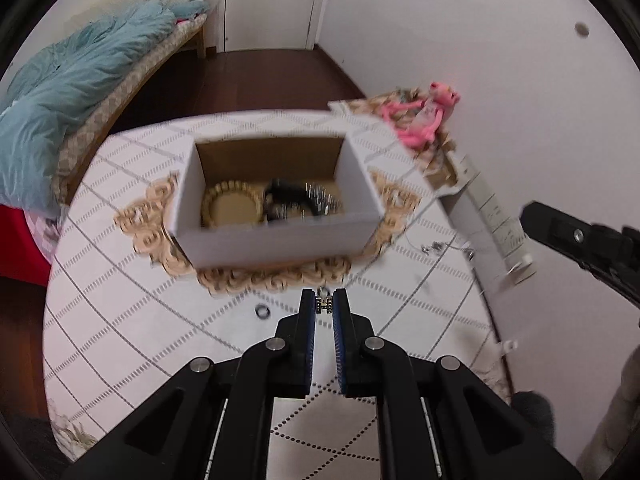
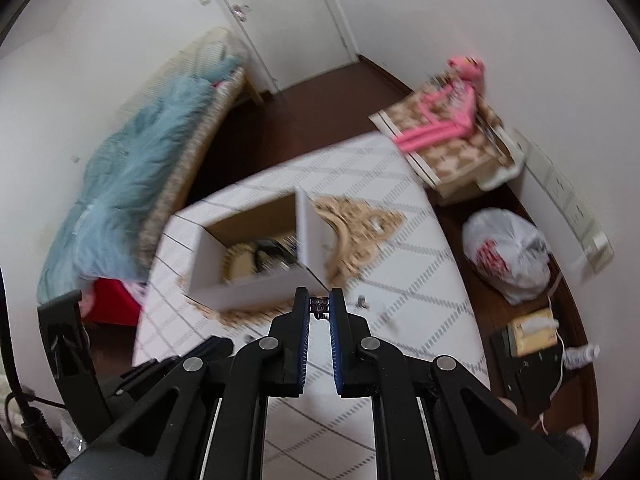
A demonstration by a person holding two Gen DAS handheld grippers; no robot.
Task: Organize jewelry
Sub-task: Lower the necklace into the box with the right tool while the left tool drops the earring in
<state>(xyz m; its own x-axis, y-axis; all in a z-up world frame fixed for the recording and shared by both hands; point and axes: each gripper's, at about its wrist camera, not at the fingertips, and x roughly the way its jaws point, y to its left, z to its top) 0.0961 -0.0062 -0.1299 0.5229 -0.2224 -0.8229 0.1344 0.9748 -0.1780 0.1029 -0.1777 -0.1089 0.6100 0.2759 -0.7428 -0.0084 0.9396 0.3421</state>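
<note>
Silver earring point(image 1: 324, 305) between tool point(image 1: 324, 307) tips

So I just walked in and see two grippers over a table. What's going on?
A person is sorting jewelry into a white cardboard box on the table. The left gripper and right gripper each pinch a small metal piece. A small ring lies loose on the table; the box already holds some pieces.

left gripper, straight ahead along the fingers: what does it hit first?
Probably the near wall of the white box. The left gripper, shut on a small metal piece, points right at it, over the ornate gold tray under the box. Its height is unclear, so it might clear the rim.
</note>
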